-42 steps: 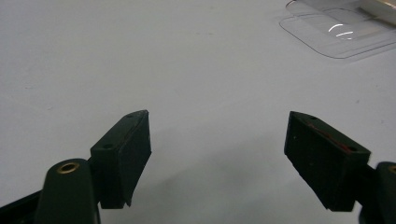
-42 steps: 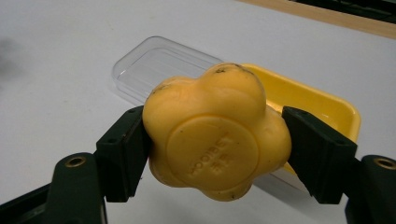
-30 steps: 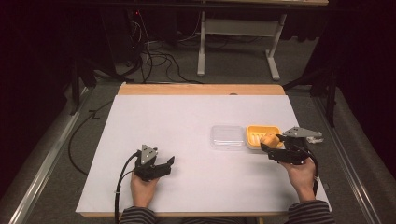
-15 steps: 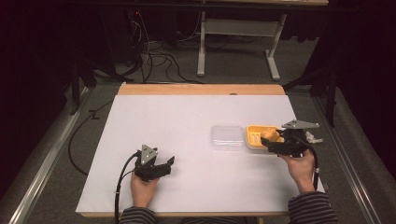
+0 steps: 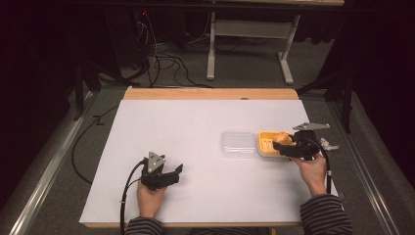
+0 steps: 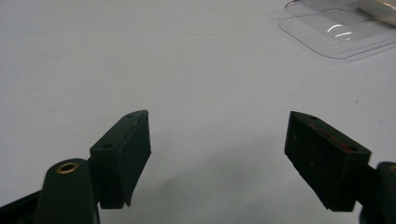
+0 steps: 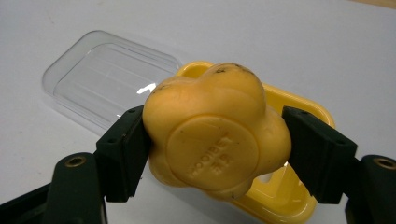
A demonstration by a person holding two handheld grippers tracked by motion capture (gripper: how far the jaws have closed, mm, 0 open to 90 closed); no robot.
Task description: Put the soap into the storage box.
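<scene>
Table [image 5: 205, 122]: tongs [image 5: 289, 148] nearer tray [image 5: 266, 143].

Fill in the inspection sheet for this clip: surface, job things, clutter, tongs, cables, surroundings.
Surface: white table with a wooden far edge, bare in the middle.
Job's things: yellow flower-shaped piece held above the yellow tray; clear lid flat beside the tray.
Clutter: small pale object at the right edge, unclear.
Grippers: right tongs shut on the piece; left tongs open, resting low near the person.
Cables: one trails from each gripper; more on the floor.
Surroundings: dark room, grey table frame beyond.
</scene>
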